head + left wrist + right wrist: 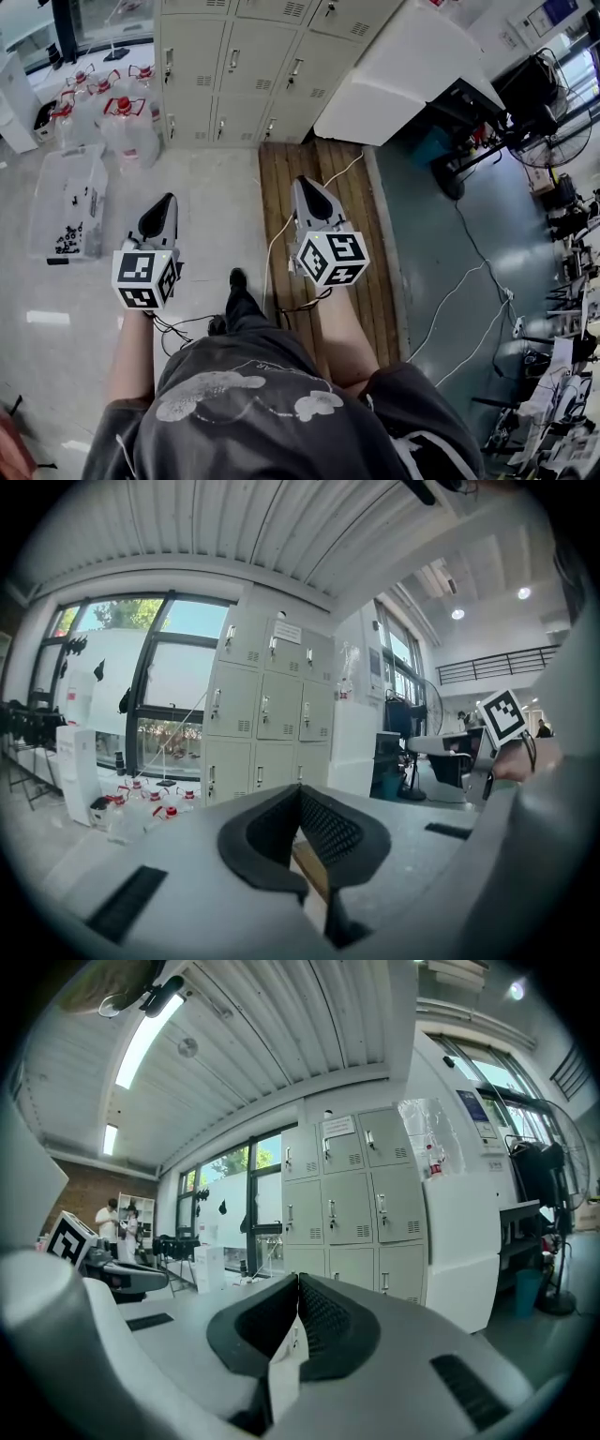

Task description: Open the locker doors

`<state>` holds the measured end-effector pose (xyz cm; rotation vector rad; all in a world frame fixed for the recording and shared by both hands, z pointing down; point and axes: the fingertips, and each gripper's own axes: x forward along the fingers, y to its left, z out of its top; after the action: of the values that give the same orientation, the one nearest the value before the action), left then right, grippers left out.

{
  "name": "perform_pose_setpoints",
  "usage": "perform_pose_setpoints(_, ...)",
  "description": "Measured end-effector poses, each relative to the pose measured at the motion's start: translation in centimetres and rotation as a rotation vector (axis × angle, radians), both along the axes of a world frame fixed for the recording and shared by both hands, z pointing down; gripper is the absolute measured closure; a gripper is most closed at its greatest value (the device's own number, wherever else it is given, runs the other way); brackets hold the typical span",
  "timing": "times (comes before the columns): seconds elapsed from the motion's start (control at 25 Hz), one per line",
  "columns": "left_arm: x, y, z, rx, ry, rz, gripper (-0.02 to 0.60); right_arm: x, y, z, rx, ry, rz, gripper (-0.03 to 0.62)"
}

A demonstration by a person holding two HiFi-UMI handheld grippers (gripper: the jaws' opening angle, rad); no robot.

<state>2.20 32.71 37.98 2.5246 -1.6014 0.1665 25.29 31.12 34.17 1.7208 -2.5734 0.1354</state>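
Left gripper and right gripper, both clenched empty, face shut lockers well ahead; approach likely comes next.

Both grippers closed, empty, forward.

Under me the floor is pale and glossy on my left and dull green on my right. Between the two runs a strip of wooden planks, ending at the foot of the lockers. On the pale side stand clear water jugs with red caps, and just beside them a clear plastic bin. White cables trail across the green part.
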Motion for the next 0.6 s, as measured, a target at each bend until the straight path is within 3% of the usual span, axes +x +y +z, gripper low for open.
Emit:
perform_pose_setpoints(0.28,-0.7,1.3,0.1,0.033,0.002,0.009,0.557,-0.5,1.1,0.3,0.039,-0.079,0.021,0.562)
perform_pose_setpoints(0.36,-0.7,1.3,-0.3,0.040,0.003,0.022,0.416,-0.9,1.1,0.0,0.048,-0.100,0.001,0.542)
perform_pose_setpoints(0.44,-0.8,1.1,-0.6,0.040,0.013,0.035,0.355,-1.4,0.7,-0.1,0.037,-0.117,-0.022,0.356)
perform_pose_setpoints(0.6,-0.7,0.4,-0.3,-0.004,0.047,0.068,0.222,-1.8,-0.5,0.0,0.015,-0.099,-0.017,0.286)
